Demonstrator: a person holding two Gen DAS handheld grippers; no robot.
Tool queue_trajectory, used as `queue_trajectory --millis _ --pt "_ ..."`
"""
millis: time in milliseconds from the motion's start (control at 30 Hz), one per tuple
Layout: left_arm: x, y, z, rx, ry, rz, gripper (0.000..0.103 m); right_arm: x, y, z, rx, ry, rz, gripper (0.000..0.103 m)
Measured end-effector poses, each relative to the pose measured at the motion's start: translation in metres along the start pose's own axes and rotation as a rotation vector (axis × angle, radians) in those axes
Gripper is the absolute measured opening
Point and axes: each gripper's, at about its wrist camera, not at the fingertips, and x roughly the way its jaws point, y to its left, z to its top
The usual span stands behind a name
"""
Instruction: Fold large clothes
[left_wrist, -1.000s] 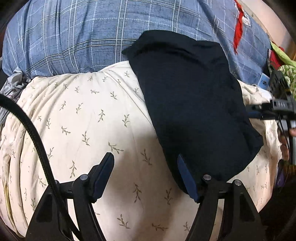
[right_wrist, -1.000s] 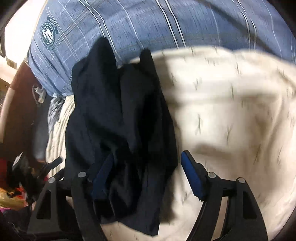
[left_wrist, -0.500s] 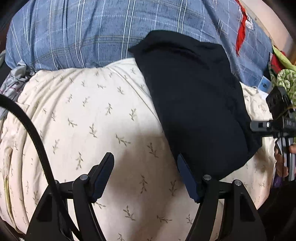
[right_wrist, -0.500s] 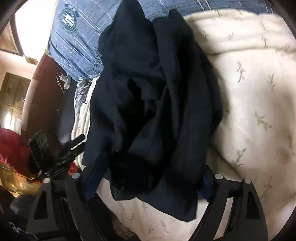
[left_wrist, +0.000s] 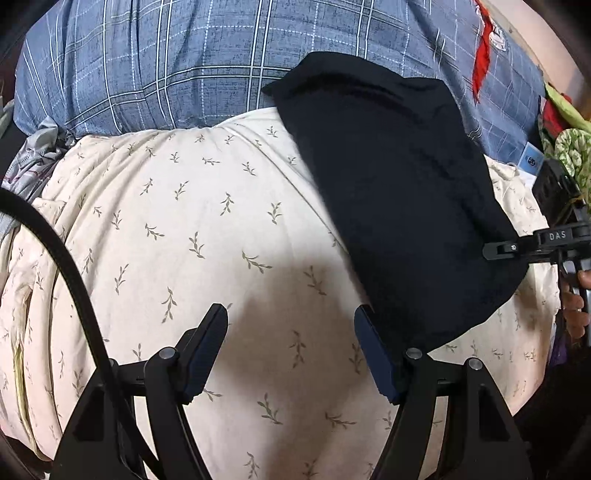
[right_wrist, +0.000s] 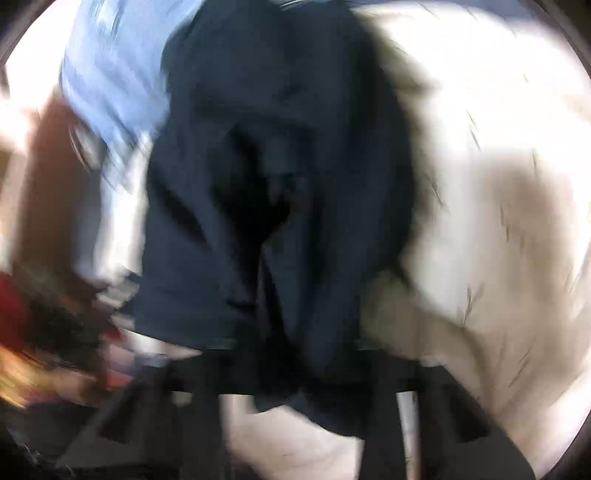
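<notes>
A dark navy garment (left_wrist: 399, 199) lies folded on a cream quilt with a leaf print (left_wrist: 207, 236). My left gripper (left_wrist: 291, 350) is open and empty over the quilt, just left of the garment's near edge. The right gripper (left_wrist: 517, 247) shows at the garment's right edge in the left wrist view. The right wrist view is badly blurred: the navy garment (right_wrist: 280, 192) fills the middle and covers my right gripper (right_wrist: 295, 369), so I cannot tell how its jaws stand.
A blue plaid cover (left_wrist: 155, 62) lies behind the quilt. Green and red fabrics (left_wrist: 569, 133) are piled at the far right. A black cable (left_wrist: 74, 280) runs down the left side. A grey cloth (left_wrist: 33, 158) sits at the quilt's left edge.
The right gripper has moved in onto the garment's edge, its view now blurred by motion. The left gripper has drifted slightly left, still open.
</notes>
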Motion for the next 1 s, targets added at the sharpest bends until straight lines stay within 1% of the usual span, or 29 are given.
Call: queue_trajectory --millis 33,100,133,167,200,267,300,333,433,500,567,600,633,733,867,933,1000 --pt "0.001 0.000 0.001 -0.003 0.007 -0.013 0.071 0.002 -0.002 -0.002 0.018 -0.006 0.008 0.018" --pt "-0.001 -0.004 0.002 0.013 0.008 -0.035 0.071 0.004 0.000 -0.004 0.006 -0.005 0.005 0.016" --pt "-0.001 -0.008 0.000 0.038 0.012 -0.042 0.073 0.002 0.005 -0.004 -0.008 -0.015 0.029 0.015" --pt "0.001 -0.010 0.000 0.057 0.026 -0.044 0.074 -0.002 0.007 -0.005 -0.015 -0.023 0.046 0.015" --pt "0.009 -0.013 -0.001 0.074 0.062 -0.035 0.075 -0.006 0.010 -0.005 -0.027 -0.029 0.054 0.015" --pt "0.022 -0.013 -0.002 0.074 0.105 -0.031 0.075 -0.004 0.008 -0.002 -0.026 -0.018 0.050 0.015" --pt "0.030 -0.014 -0.002 0.068 0.122 -0.044 0.074 0.001 0.003 -0.001 0.008 0.005 0.041 0.018" --pt "0.034 -0.015 -0.002 0.069 0.131 -0.045 0.074 0.005 -0.001 -0.004 0.023 0.023 0.049 0.024" --pt "0.043 -0.020 0.000 0.093 0.132 -0.020 0.074 0.009 -0.004 -0.002 0.031 0.025 0.078 0.036" --pt "0.050 -0.019 0.004 0.086 0.142 -0.029 0.074 0.013 -0.001 0.000 0.025 0.025 0.064 0.038" --pt "0.051 -0.020 0.010 0.091 0.136 -0.029 0.074 0.016 0.000 -0.003 0.034 0.015 0.046 0.034" --pt "0.051 -0.022 0.013 0.094 0.135 -0.045 0.073 0.015 0.001 -0.003 0.037 0.012 0.044 0.027" --pt "0.050 -0.025 0.016 0.105 0.131 -0.055 0.073 0.013 0.001 -0.003 0.040 0.007 0.048 0.023" --pt "0.053 -0.031 0.022 0.145 0.148 -0.068 0.068 0.014 0.006 -0.010 0.075 -0.010 0.091 0.016" --pt "0.048 -0.031 0.033 0.170 0.140 -0.062 0.067 0.009 0.006 -0.014 0.114 -0.036 0.166 0.015" --pt "0.039 -0.031 0.040 0.180 0.131 -0.056 0.062 0.005 0.015 -0.017 0.112 -0.041 0.198 0.014" --pt "0.021 -0.032 0.047 0.198 0.091 -0.033 0.061 -0.001 0.023 -0.022 0.117 -0.052 0.257 0.014"
